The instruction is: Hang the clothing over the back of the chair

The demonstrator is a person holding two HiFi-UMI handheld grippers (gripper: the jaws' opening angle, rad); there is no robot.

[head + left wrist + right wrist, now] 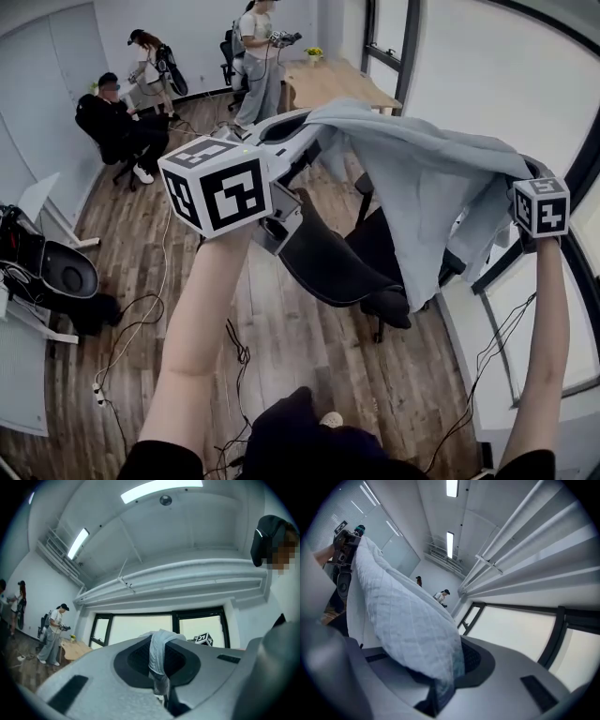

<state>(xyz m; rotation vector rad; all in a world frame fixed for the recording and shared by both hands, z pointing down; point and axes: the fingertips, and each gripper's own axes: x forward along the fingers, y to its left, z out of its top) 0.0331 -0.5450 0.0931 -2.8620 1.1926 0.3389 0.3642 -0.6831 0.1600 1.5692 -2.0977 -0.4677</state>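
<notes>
While it is stretched between both tools, the clothing (422,187), a pale grey-blue garment, hangs in the air above the black chair (328,262). One upper edge runs to the left tool (298,127) and the other to the right tool (525,178), and the loose middle sags down in front of the chair. Whether the fabric touches the chair cannot be told.

In the left gripper view, the left tool (161,686) has its jaws pressed together on a narrow bunched strip of the cloth (159,660), which rises out between them. In the right gripper view, the right tool (440,686) pinches a thicker fold (403,625), which swells up and away to the left of the jaws.

Under the chair lies a wooden floor (281,347). Farther off stands a wooden counter (328,80) by the window, a person (258,56) stands near it, and another person (117,122) sits at the left.
</notes>
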